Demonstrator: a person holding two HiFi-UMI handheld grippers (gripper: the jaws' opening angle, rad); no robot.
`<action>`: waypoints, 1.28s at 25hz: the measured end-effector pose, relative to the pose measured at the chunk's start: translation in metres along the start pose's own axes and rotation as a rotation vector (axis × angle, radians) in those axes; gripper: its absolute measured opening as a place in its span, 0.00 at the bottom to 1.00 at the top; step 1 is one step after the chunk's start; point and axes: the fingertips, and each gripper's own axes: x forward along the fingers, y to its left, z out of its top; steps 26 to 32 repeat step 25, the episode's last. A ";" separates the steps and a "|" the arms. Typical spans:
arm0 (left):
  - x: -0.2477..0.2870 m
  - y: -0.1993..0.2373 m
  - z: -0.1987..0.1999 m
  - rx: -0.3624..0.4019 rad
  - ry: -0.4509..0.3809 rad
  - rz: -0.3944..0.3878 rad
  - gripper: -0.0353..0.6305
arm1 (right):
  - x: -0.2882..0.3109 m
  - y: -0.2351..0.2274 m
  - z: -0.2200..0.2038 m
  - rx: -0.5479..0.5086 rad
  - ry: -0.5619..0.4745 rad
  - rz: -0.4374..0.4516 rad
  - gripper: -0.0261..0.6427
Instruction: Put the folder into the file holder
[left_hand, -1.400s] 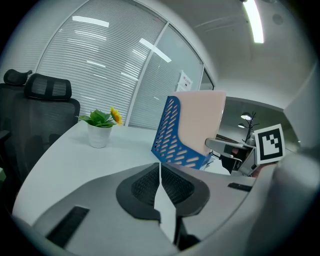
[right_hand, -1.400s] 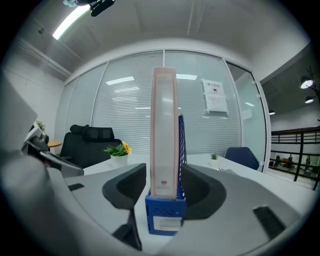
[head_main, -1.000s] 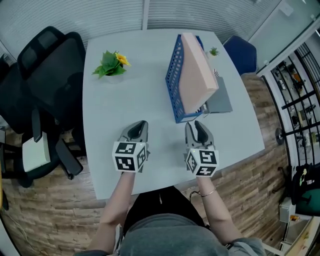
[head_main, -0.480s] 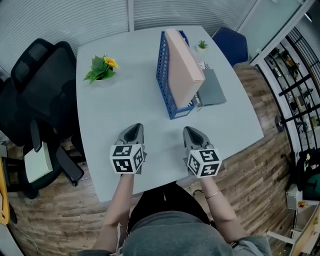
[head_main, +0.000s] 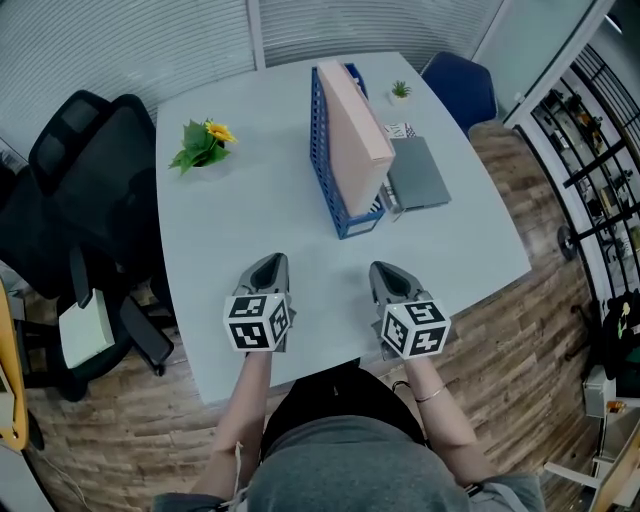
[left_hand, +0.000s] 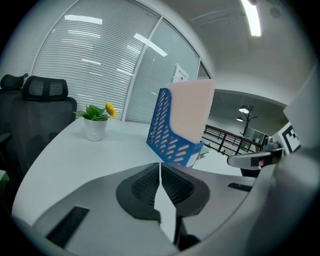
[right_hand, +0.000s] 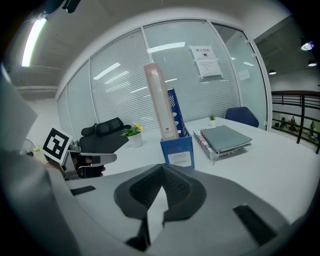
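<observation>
Head view: a pink folder (head_main: 352, 130) stands upright inside a blue file holder (head_main: 321, 150) at the far middle of a pale worktop (head_main: 250, 215). Near the person, the left tool (head_main: 268, 262) is closed and empty. The right tool (head_main: 388, 270) has just been closing, jaws together on nothing.

White table (head_main: 250, 220), black office chair (head_main: 85, 180), wood floor (head_main: 510, 350), slatted blinds (head_main: 130, 50)

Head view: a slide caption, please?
Pink folder stands in the blue file holder; left gripper and right gripper shut and empty.
</observation>
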 end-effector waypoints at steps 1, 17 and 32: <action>0.000 -0.001 0.000 0.002 0.000 0.002 0.10 | -0.001 -0.002 0.000 0.001 0.003 0.000 0.04; 0.008 -0.024 0.008 0.037 -0.008 0.036 0.10 | -0.006 -0.023 0.004 -0.013 0.029 -0.003 0.04; 0.013 -0.037 0.012 0.053 -0.011 0.037 0.10 | -0.008 -0.029 0.011 -0.036 0.022 -0.005 0.04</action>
